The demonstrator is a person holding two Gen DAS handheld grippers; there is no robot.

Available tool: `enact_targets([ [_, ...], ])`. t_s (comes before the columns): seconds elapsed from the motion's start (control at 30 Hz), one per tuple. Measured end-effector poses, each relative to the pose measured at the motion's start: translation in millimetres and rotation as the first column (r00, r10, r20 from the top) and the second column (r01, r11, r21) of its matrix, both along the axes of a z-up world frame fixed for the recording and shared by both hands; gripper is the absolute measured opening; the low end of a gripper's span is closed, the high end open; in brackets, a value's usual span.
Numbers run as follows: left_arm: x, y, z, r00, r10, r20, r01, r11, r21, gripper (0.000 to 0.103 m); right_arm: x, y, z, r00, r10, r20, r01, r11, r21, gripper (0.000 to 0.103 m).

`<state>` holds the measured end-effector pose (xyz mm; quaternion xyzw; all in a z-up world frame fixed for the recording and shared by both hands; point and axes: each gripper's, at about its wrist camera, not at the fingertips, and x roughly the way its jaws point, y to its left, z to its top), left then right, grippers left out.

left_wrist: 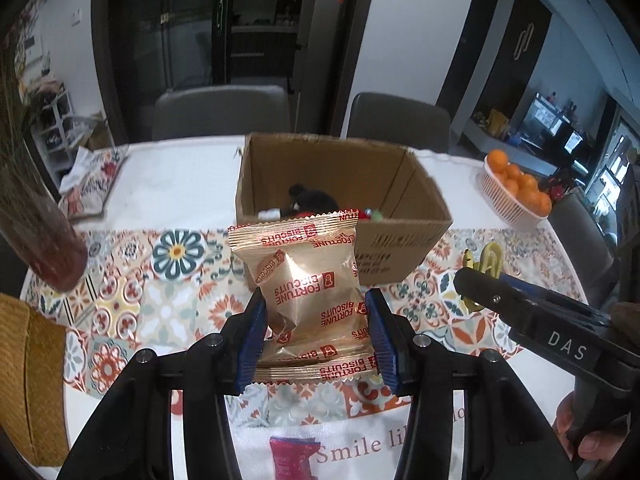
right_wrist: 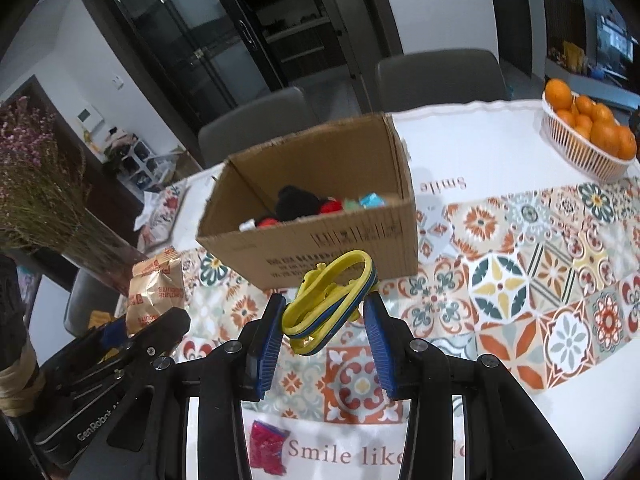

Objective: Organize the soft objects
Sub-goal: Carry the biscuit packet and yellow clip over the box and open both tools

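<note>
My left gripper (left_wrist: 316, 334) is shut on a gold Fortune Biscuits packet (left_wrist: 308, 284), held above the patterned table just in front of the open cardboard box (left_wrist: 404, 236). My right gripper (right_wrist: 326, 322) is shut on a yellow and blue soft toy (right_wrist: 330, 296), also lifted in front of the box (right_wrist: 360, 232). The box holds a black plush, red items and a blue piece (right_wrist: 370, 200). The right gripper shows in the left wrist view (left_wrist: 476, 280); the left gripper and its packet (right_wrist: 156, 292) show at the left of the right wrist view.
A white basket of oranges (right_wrist: 580, 148) stands at the far right. A vase of dried flowers (right_wrist: 44, 200) stands at the left. A pink packet (right_wrist: 268, 450) lies near the table's front edge. A patterned pouch (left_wrist: 94, 186) lies far left. Grey chairs stand behind the table.
</note>
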<state>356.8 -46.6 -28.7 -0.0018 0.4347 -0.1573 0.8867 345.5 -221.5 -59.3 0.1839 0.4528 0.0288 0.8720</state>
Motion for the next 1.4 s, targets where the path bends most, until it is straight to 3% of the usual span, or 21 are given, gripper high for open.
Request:
enact_targets([
  [0.7,13,-15,58,0.987,-0.035,0.156,0.037,0.999,-0.013,0.048,7,-6,64,0.983,0.016,0.181,-0.008,0.999,-0.045,0.042],
  [1.1,41,-25,69,0.982,-0.049,0.181,0.051,0.999,-0.006,0.048,29,-8,81,0.976,0.033,0.213,-0.016,0.997,-0.08,0.042],
  [1.4,69,-30,68,0.981,-0.047,0.188,0.038,0.998,0.046,0.048,60,-11,80,0.979,0.052,0.199,-0.034,0.995,-0.095,0.042],
])
